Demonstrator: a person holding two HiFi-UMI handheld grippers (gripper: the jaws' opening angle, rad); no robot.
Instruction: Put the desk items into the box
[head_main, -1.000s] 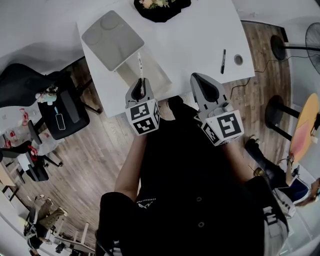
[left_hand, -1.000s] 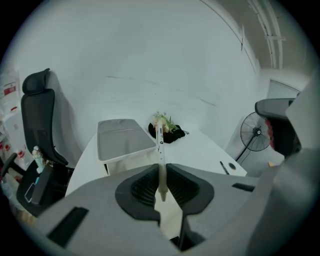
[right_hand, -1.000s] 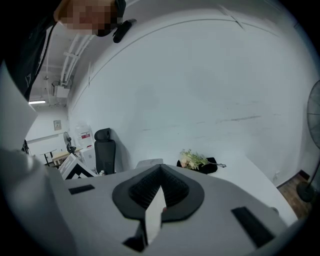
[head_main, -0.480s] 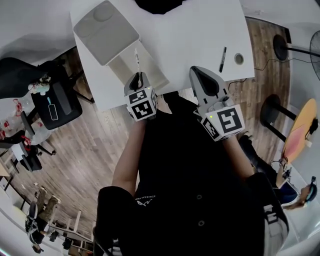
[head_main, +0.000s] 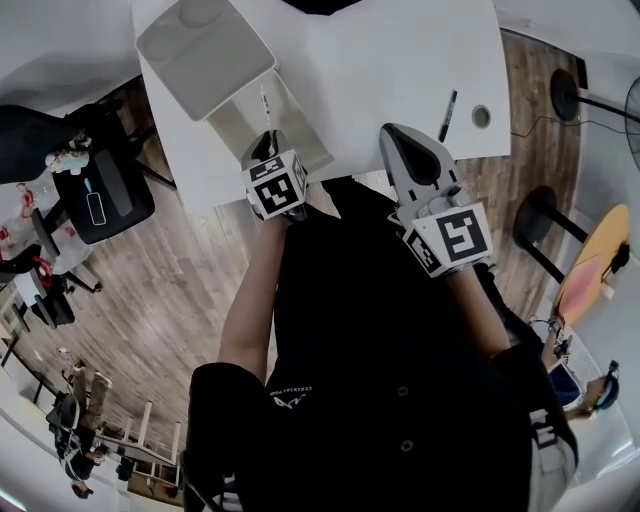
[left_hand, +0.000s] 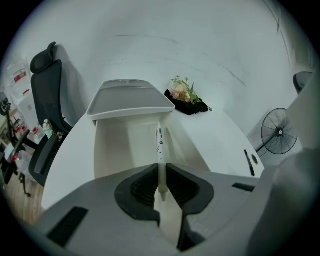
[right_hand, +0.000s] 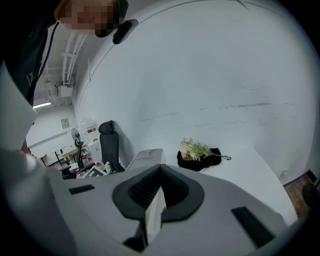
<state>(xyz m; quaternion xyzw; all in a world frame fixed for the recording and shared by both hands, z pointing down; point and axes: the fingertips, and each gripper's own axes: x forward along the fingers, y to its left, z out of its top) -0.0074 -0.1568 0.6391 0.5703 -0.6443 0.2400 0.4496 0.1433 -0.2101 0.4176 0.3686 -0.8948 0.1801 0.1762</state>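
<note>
A white pen is pinched in my left gripper, shut on its lower end, the tip pointing out over the open cream box. In the head view the left gripper sits at the box's near edge, with the pen above its inside. The box lid stands raised behind it. A black pen lies on the white desk to the right. My right gripper hovers at the desk's near edge, shut with nothing in it; its jaws meet.
A small round item lies beside the black pen. Flowers on a black cloth rest at the desk's far side. A black office chair stands left of the desk, a fan to the right.
My left gripper has carried the white pen forward and left, further over the box. The right gripper has stayed near the desk's front edge.
</note>
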